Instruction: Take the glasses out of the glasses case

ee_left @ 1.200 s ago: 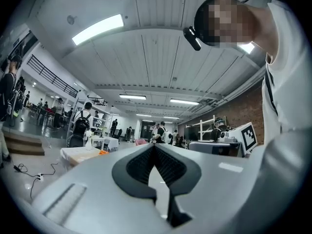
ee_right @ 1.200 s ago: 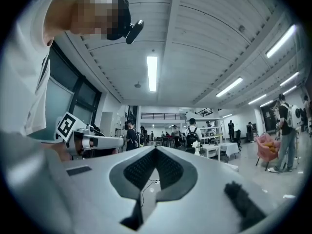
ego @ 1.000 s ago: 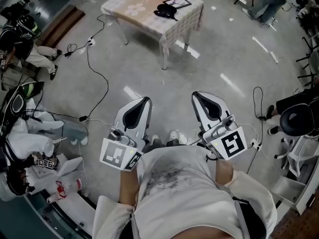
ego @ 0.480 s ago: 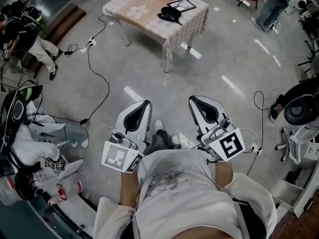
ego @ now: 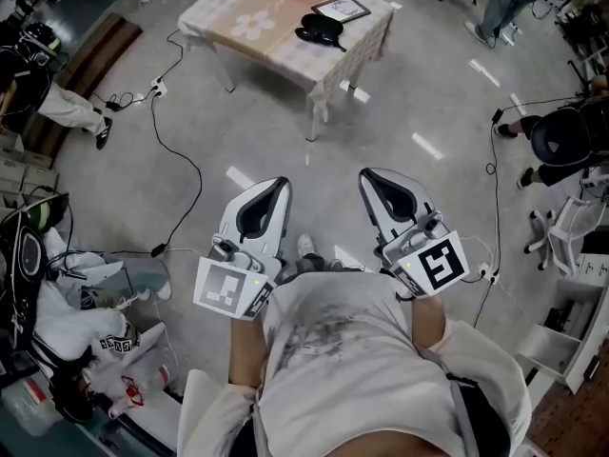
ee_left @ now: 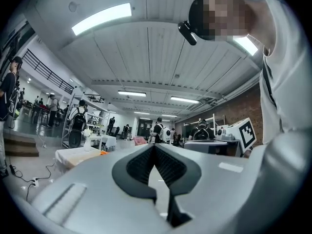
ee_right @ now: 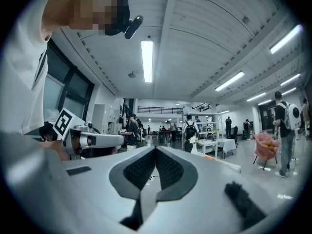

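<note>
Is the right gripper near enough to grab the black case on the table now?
Probably not yet. The right gripper is near the person's body, with open floor between it and the table bearing the black case. Nothing seems to block the way.

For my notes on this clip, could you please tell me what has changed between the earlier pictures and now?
The person has stepped toward the table, now slightly nearer, and the view has swung: things at left slid down, those at right up. Nothing was grasped or released. The left gripper and right gripper stay shut and empty out in front; the glasses case still lies on the table.
</note>
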Motion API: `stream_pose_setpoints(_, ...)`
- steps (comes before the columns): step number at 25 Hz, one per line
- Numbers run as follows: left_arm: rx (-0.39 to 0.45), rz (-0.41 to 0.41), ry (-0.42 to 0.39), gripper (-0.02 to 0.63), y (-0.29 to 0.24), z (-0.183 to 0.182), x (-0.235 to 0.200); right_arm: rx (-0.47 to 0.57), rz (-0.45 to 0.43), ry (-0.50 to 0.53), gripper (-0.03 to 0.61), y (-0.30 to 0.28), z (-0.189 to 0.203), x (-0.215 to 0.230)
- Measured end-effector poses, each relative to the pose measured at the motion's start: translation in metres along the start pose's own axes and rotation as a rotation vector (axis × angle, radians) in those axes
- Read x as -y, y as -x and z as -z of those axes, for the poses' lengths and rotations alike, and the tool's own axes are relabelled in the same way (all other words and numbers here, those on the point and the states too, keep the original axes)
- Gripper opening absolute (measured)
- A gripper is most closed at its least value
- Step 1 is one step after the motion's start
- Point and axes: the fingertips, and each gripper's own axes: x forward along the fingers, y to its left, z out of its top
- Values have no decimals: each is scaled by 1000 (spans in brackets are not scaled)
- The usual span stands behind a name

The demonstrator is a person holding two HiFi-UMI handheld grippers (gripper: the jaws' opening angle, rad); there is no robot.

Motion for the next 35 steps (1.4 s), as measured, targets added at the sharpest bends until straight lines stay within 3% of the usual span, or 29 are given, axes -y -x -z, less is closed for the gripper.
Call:
stream_pose_setpoints(15, -17, 56, 25, 3, -55, -2, -67, -29, 55, -13, 17, -71, 4, 40)
stream_pose_setpoints(35, -44, -37, -10, 3, -186, -5, -125, -10, -41, -35, 17, -148, 7, 169)
